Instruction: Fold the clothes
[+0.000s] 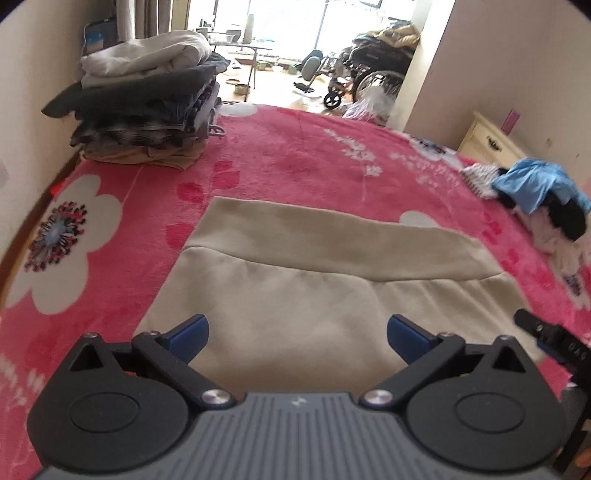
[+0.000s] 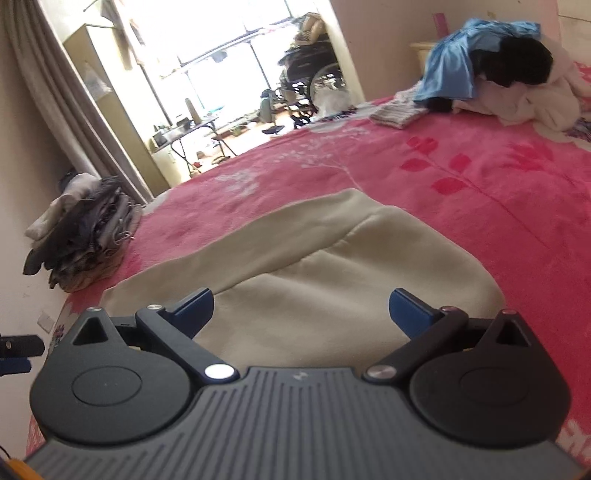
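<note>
Beige garment (image 1: 303,291) lies folded on pink blanket (image 1: 295,155), both grippers wide.

Daylight floods in from the windows (image 1: 280,26) at twelve o'clock, blown out to white glare. The pink blanket (image 1: 295,147) is evenly lit, with soft shadows. Both fisheye views bend the walls at the edges; the pile of clothes (image 2: 517,70) at two o'clock looks slightly blurred.

A beige fleece garment (image 1: 325,291) lies flat, folded with its band across the top, on the pink blanket (image 1: 303,155)
</note>
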The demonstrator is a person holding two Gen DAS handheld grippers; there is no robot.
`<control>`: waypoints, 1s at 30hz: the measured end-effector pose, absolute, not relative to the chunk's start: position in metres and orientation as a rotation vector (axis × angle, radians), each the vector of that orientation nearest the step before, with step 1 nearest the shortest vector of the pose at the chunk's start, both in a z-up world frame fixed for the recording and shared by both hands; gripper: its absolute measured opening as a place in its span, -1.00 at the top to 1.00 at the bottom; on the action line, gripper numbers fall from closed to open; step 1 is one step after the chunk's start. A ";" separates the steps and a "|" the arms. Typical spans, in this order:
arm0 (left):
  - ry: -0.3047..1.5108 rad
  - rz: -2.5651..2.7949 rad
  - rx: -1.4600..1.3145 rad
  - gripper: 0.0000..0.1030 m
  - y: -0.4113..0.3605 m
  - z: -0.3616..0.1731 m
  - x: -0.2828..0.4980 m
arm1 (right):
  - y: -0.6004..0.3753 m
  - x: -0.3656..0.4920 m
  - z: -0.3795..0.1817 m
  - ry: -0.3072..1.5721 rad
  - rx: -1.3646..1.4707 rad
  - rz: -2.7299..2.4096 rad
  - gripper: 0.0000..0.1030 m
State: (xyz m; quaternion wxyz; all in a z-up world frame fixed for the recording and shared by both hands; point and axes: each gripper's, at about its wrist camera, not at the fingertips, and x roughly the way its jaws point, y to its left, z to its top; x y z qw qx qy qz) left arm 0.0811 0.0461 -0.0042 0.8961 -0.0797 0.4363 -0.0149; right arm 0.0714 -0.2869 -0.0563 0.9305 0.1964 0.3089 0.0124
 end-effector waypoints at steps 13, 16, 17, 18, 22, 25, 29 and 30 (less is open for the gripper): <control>0.874 0.035 0.070 -0.98 0.028 0.002 0.084 | -0.282 0.077 -0.060 0.676 0.365 -0.045 -0.98; 0.816 0.083 0.084 -0.97 0.028 0.005 0.080 | -0.280 0.078 -0.058 0.669 0.344 -0.036 -0.98; 0.817 0.088 0.076 -0.97 0.029 0.006 0.080 | -0.279 0.077 -0.058 0.662 0.335 -0.035 -0.98; 0.824 0.090 0.064 -0.97 0.030 0.006 0.081 | -0.278 0.077 -0.057 0.655 0.328 -0.032 -0.98; 0.839 0.112 0.039 -0.97 0.034 0.004 0.084 | -0.279 0.074 -0.052 0.627 0.339 -0.016 -0.98; 0.833 0.109 0.018 -0.97 0.038 0.004 0.084 | -0.280 0.074 -0.051 0.622 0.344 0.040 -0.98; 0.809 0.101 -0.037 -0.99 0.046 0.007 0.082 | -0.278 0.074 -0.052 0.618 0.326 0.109 -0.98; 0.805 0.101 -0.054 -1.00 0.048 0.007 0.082 | -0.278 0.074 -0.052 0.616 0.334 0.124 -0.98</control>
